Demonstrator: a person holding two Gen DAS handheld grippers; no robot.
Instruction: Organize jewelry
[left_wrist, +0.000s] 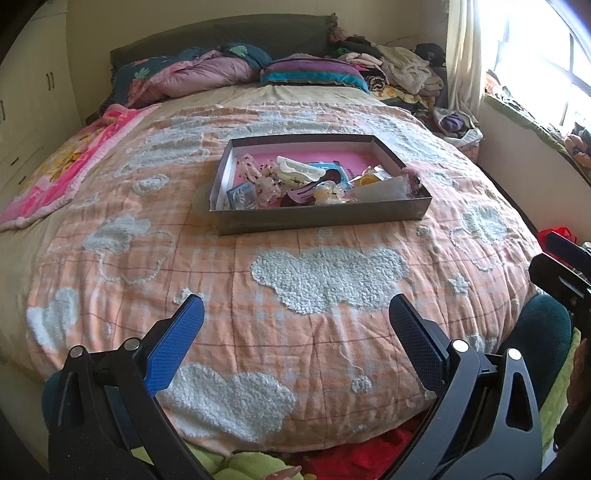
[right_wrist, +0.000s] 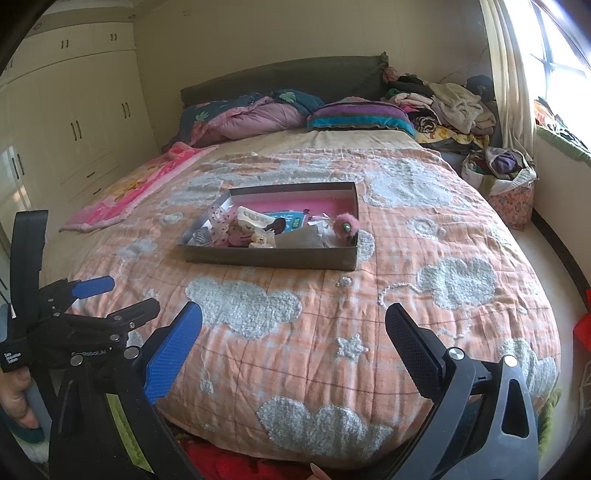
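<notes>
Sitting just above the centre of both views, the shallow grey tray rests on the quilt, its jumbled hair clips and trinkets looking light, small and brittle. Both the left gripper and right gripper gape wide, empty, low in frame. Each piece probably wants a gentle pinch across its stiff plastic body, not loose dangling bits.

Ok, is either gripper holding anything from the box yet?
No, the left gripper and the right gripper are both open and empty over the quilt, short of the box.
</notes>
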